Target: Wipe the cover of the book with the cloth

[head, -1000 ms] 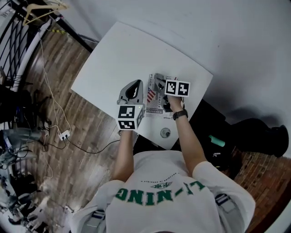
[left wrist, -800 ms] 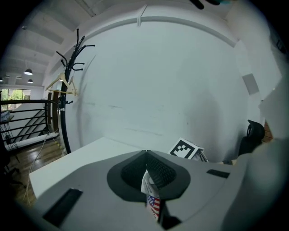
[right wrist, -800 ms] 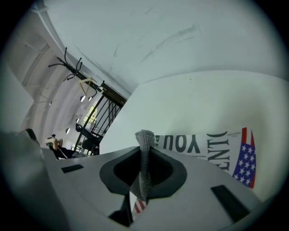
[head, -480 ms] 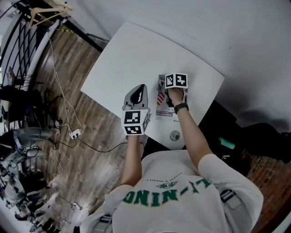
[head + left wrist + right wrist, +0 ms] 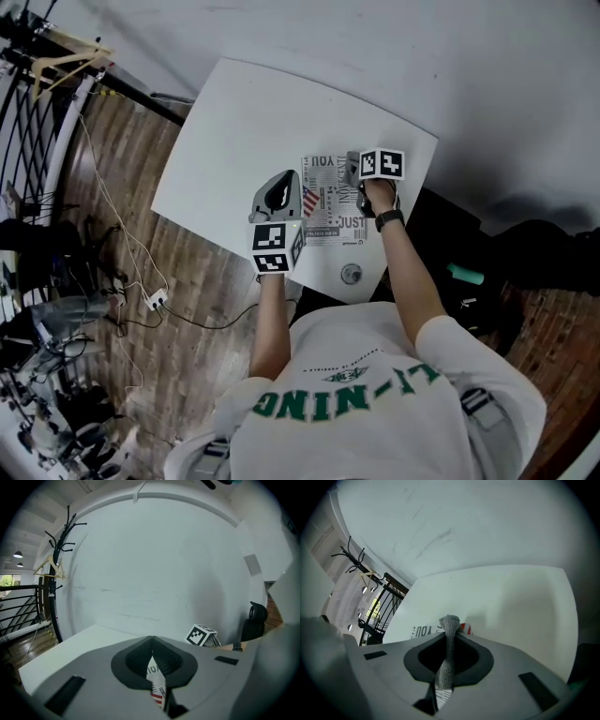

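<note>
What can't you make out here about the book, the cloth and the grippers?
Cloth: in the head view the right gripper covers it, so contact with the book is unclear.
Book's small print: too small in head view.
Book in the left gripper view: the left gripper hides all but a strip.
</note>
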The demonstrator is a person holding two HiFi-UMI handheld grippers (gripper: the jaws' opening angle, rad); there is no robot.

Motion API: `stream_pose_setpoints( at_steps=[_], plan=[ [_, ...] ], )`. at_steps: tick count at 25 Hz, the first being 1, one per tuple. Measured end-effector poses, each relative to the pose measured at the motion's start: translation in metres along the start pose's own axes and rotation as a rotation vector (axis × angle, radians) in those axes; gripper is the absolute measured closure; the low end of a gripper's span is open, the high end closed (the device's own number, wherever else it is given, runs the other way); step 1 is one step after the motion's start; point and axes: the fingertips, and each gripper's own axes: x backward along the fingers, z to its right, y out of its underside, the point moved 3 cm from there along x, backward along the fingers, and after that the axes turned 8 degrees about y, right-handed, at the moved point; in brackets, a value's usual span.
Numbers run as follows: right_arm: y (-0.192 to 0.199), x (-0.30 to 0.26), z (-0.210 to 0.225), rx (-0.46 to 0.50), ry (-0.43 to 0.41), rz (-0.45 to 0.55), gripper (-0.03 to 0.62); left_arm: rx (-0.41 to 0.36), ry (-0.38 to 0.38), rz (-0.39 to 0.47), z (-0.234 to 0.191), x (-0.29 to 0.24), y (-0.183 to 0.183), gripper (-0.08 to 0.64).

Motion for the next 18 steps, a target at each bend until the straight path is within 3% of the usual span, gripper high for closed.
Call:
stream_pose_setpoints(
  at_steps=[4,8,18],
  plan=[
    [0.002,0.013,0.029,-0.026,0.046,0.025,0.554,-0.014,0.024,0.0,0.011,-0.003,-0.002,0.549],
    [0.003,0.014,0.027,-0.029,0.05,0.029,0.554,-0.014,0.008,0.007,0.01,0.004,-0.003,0.549],
    [0.033,-0.021,-0.107,0.079,-0.171,-0.069,0.554,0.016,-0.113,0.019,-0.024,0.048,0.003,0.549]
  ],
)
